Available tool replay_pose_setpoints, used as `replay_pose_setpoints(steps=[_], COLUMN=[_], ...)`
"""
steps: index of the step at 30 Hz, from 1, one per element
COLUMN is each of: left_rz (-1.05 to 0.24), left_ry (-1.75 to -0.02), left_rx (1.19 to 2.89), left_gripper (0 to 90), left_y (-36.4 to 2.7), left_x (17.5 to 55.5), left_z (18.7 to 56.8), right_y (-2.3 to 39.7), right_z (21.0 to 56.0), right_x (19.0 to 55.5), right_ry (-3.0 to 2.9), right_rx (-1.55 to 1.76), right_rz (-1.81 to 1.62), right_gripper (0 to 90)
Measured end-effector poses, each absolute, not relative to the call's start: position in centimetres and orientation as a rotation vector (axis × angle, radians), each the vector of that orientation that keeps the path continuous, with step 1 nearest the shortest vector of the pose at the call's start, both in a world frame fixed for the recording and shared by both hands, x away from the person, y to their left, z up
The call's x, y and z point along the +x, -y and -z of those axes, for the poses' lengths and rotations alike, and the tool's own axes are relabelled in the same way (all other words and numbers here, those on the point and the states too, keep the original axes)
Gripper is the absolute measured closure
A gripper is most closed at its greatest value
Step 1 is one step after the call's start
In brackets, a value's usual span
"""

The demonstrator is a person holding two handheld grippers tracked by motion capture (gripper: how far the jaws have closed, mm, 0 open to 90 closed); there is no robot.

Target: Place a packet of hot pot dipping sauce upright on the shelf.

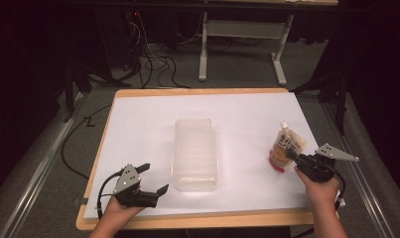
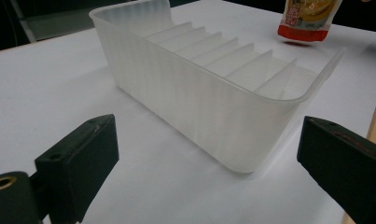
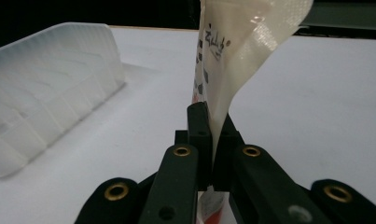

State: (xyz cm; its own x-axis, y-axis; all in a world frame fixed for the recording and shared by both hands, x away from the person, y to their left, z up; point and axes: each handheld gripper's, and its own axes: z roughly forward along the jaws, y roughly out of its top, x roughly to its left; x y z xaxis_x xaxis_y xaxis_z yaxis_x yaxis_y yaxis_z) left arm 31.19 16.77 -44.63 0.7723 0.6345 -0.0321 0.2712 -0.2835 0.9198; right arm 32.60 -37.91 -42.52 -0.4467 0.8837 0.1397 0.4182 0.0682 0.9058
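A cream and orange spouted pouch (image 1: 285,148) stands at the right of the white table sheet, and my right gripper (image 1: 293,156) is shut on its edge. In the right gripper view the pouch (image 3: 241,51) rises pinched between the two black jaws, right gripper (image 3: 212,140). A clear ribbed plastic bin (image 1: 195,152) lies in the middle of the table. My left gripper (image 1: 156,178) rests open near the front left edge, jaws pointing at the bin. From the left gripper view the bin (image 2: 209,93) sits beyond the wide-apart jaws, with the pouch (image 2: 309,16) behind it.
The table (image 1: 138,91) has a wooden rim around the white sheet. Beyond its far edge are a white table frame (image 1: 242,44) and loose cables (image 1: 153,62) on the floor. A cable (image 1: 73,144) hangs off the left side.
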Motion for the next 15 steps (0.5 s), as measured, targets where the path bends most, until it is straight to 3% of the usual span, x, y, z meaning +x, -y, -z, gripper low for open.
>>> replay_pose_setpoints(steps=[15], left_rz=[-0.416], left_ry=[-0.692], left_rx=[1.87], left_gripper=[6.1], left_y=[-16.8], left_x=[31.2], left_z=[44.6], right_y=[35.6], right_z=[41.1], right_x=[31.8], right_ry=[-2.001], right_rx=[1.083], right_rz=[-1.489], right_gripper=[90.0])
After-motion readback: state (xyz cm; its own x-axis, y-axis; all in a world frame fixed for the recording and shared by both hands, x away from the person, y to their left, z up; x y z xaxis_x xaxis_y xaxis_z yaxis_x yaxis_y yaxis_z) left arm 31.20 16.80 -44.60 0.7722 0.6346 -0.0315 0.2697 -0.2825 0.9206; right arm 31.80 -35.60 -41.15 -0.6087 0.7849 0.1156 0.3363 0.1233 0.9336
